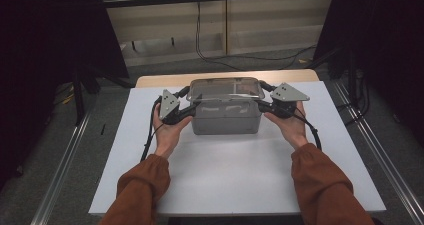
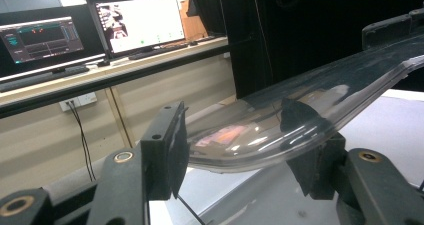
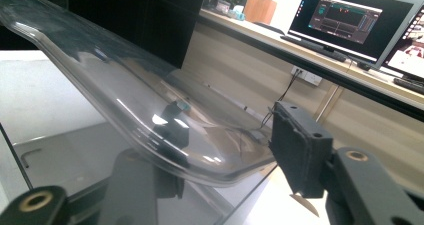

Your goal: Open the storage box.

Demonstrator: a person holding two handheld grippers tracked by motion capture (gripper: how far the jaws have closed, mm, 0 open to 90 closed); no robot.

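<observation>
**Lid held at both ends over grey box**

High view: clear lid (image 1: 226,89) sits at top of grey box (image 1: 226,119), mid-table (image 1: 225,185) toward far edge, front edge looks slightly raised. L gripper (image 1: 184,105) at lid's left end, R gripper (image 1: 264,104) at right end; a hand behind each.

Left gripper view: jaws about half open, lid rim (image 2: 260,145) between them, one pad each side and close against it. Reads as a grip, w/ lid curving away to the other end.

Right gripper view: jaws also part-way, lid edge (image 3: 200,160) between; far pad stands just clear of rim, near jaw partly hidden under plastic. Contact not confirmed, so taken as not clamped yet.

Judgement, step in hand: seating or lifting lid w/ two-handed hold. To do well:
- close R fully before any load
- keep both ends level; thin plastic flexes, uneven pull may pop one side
- move both hands together, slow, straight up/down
- watch box doesn't drag along.
</observation>
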